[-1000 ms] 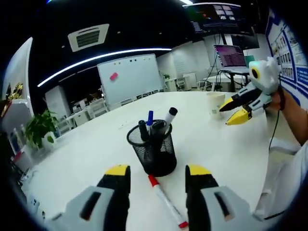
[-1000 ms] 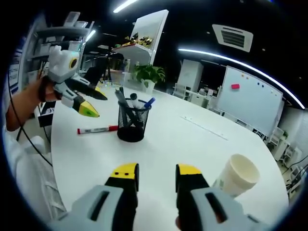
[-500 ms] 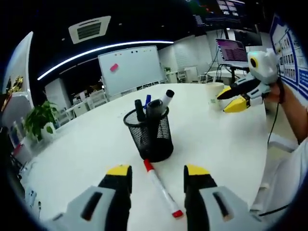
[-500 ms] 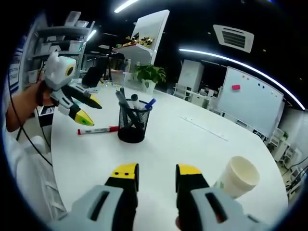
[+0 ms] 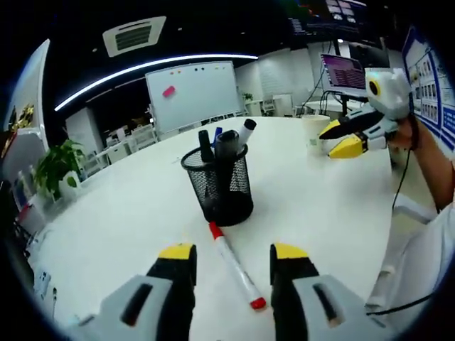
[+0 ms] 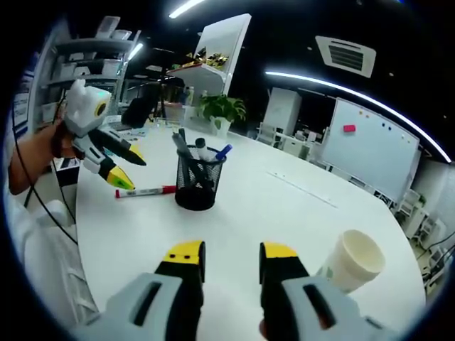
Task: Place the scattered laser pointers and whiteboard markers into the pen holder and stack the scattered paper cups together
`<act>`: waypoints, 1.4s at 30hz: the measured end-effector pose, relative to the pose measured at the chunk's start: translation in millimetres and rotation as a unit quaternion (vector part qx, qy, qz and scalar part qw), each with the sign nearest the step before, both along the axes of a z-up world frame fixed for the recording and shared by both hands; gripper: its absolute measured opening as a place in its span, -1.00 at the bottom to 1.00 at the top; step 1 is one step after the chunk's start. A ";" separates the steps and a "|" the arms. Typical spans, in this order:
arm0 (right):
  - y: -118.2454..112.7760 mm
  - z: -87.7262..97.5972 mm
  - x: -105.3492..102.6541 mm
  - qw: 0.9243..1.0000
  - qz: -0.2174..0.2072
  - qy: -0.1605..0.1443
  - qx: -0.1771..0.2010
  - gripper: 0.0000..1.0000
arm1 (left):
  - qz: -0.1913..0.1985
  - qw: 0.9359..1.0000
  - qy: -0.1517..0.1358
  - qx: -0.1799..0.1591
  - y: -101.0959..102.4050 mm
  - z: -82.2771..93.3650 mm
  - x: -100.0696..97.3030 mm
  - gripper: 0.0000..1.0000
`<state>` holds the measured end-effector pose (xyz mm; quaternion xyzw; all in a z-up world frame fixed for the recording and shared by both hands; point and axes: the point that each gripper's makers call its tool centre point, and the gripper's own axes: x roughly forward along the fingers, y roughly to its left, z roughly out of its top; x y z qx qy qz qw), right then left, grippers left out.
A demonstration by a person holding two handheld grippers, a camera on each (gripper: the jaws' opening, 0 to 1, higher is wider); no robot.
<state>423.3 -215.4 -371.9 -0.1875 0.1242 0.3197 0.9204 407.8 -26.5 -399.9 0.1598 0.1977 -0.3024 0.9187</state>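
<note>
A black mesh pen holder point(image 5: 220, 186) stands on the white table point(image 5: 128, 213) with several markers upright in it. A whiteboard marker with red caps point(image 5: 233, 264) lies flat just in front of it, running between the jaws of my open left gripper point(image 5: 232, 254), which hovers over it. In the right gripper view the same holder point(image 6: 197, 185) and marker point(image 6: 146, 191) lie ahead, and the left gripper point(image 6: 130, 171) hangs just above the marker. My right gripper point(image 6: 231, 254) is open with nothing in it; a paper cup point(image 6: 353, 259) sits tilted to its right. The right gripper point(image 5: 333, 141) shows beside the cup point(image 5: 315, 135).
A person's arm point(image 5: 434, 170) holds the right gripper at the table's near edge. A laptop point(image 5: 343, 71) stands behind the cup. A whiteboard point(image 5: 192, 92) and a potted plant point(image 5: 57, 167) are beyond the table. Open tabletop spreads left of the holder.
My left gripper has dropped lower and closer over the red-capped marker, which now lies further in between its jaws. The right gripper has hardly moved.
</note>
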 end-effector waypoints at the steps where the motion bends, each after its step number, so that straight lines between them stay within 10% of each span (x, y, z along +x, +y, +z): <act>1: 0.2 0.1 0.0 1.000 0.000 0.000 0.000 -0.39 | 0.002 1.000 0.003 -0.002 0.4 -0.8 -0.7 -0.17; 42: 2.2 -1.9 -1.4 1.000 0.003 0.002 0.000 -0.39 | 0.038 0.995 0.090 -0.021 9.6 -27.1 -13.1 -0.32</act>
